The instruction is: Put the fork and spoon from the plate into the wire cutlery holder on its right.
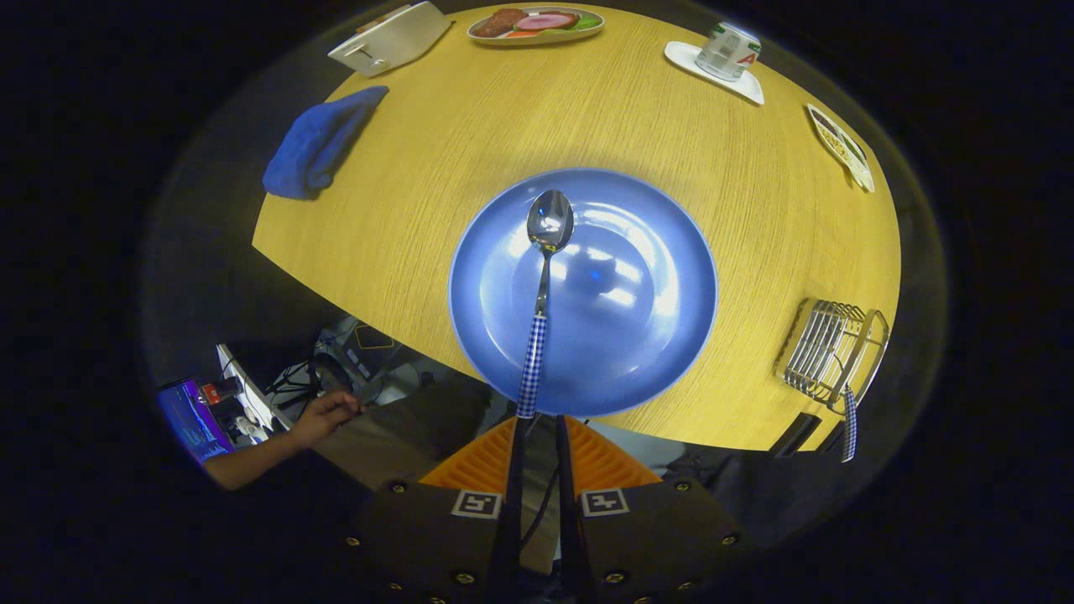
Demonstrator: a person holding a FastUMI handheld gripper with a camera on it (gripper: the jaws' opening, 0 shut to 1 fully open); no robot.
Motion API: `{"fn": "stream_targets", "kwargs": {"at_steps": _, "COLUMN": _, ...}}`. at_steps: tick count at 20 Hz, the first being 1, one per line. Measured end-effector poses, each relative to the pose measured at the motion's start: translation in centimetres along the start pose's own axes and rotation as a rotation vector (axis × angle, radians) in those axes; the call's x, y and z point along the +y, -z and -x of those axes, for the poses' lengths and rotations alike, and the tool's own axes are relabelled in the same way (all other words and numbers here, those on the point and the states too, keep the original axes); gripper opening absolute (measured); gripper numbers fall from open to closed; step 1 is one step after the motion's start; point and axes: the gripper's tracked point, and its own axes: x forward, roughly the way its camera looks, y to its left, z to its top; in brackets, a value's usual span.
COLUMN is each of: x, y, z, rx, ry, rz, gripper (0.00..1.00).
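A steel spoon (pixel 545 277) with a blue-and-white checked handle stretches over the blue plate (pixel 663 335), its bowl toward the plate's far side. The handle's end sits between the fingertips of my gripper (pixel 538 419), whose fingers are drawn close together and shut on it. I cannot tell whether the spoon rests on the plate or hangs just above it. The wire cutlery holder (pixel 826 344) stands to the right of the plate near the table's front edge. A second checked handle (pixel 849 424) sticks out of its near end.
The round wooden table (pixel 470 143) carries a blue cloth (pixel 319 147) at the left. A white toaster (pixel 390 38), a dish of food (pixel 537 23), a can on a white tray (pixel 728 52) and a small dish (pixel 841 147) ring the far side. A person's hand (pixel 323 415) rests below the table's near-left edge.
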Motion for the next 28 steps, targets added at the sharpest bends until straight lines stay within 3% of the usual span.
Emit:
{"fn": "stream_targets", "kwargs": {"at_steps": 9, "x": 1.0, "y": -2.1, "z": -3.3, "rx": -0.001, "ry": -0.011, "rz": -0.076, "gripper": 0.20}}
{"fn": "stream_targets", "kwargs": {"at_steps": 28, "x": -0.5, "y": -1.2, "z": -6.3, "rx": 0.093, "ry": 0.024, "rz": -0.063, "gripper": 0.18}}
